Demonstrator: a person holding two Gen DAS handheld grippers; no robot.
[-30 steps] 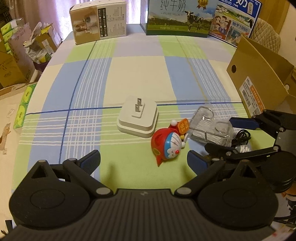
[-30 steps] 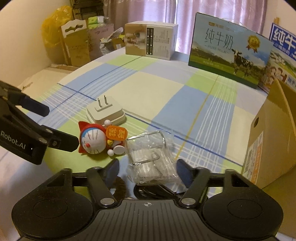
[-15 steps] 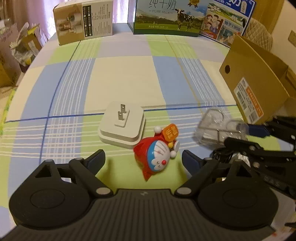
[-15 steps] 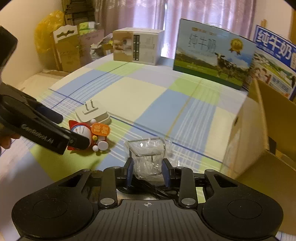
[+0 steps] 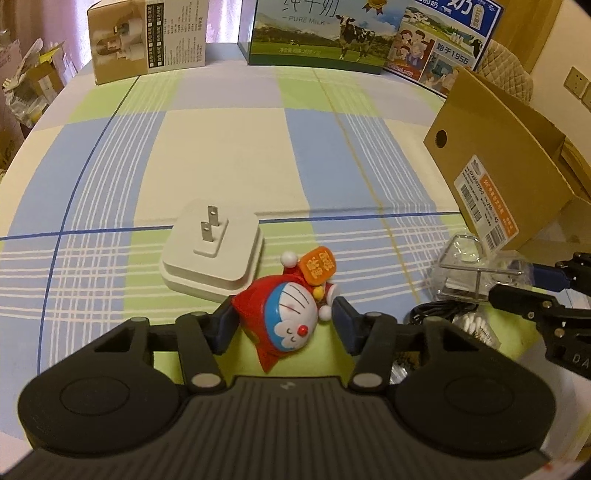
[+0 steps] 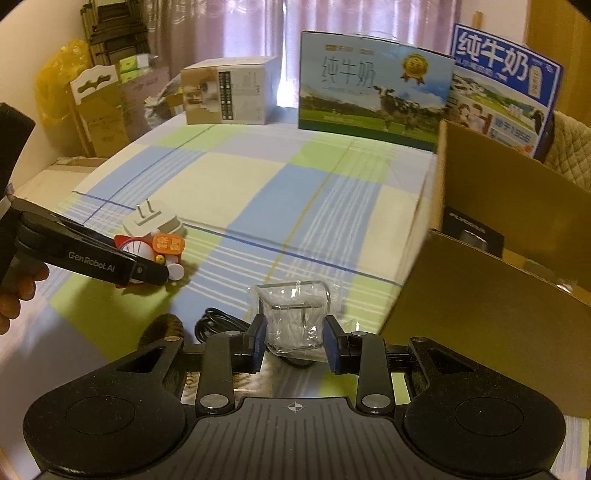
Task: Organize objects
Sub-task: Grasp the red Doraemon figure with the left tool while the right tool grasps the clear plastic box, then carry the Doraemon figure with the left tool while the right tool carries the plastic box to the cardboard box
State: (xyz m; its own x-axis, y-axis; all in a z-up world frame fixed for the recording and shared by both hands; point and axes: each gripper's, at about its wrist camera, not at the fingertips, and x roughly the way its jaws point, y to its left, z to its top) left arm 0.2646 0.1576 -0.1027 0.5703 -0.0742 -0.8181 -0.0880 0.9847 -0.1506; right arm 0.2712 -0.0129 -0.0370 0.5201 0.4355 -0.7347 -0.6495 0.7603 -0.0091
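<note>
Left wrist view: the left gripper (image 5: 282,326) sits low at centre frame with its blue pads on either side of a red and blue toy figure (image 5: 284,321); the left pad touches the toy's red hood, the right pad is just beside its white hand, so the grasp is closing on the toy but full contact on both sides cannot be confirmed. The toy lies on the checked tablecloth (image 5: 229,147), touching the near corner of a white plug adapter (image 5: 212,251) with its prongs pointing up. At the right edge, the right gripper (image 5: 517,284) clamps a clear plastic packet (image 5: 469,266), above a black cable (image 5: 428,314). An open cardboard box (image 5: 509,166) stands at upper right; milk cartons (image 5: 321,33) line the far edge. Right wrist view: the right gripper (image 6: 294,345), at lower centre, is clenched on the clear packet (image 6: 293,314), both pads pressing its sides. The cardboard box (image 6: 491,295) fills the right side, just beside the packet. At centre left, the left gripper (image 6: 147,271) covers the toy (image 6: 166,251), with the adapter (image 6: 151,221) directly behind it. A hand (image 6: 18,291) shows at the left edge.
</note>
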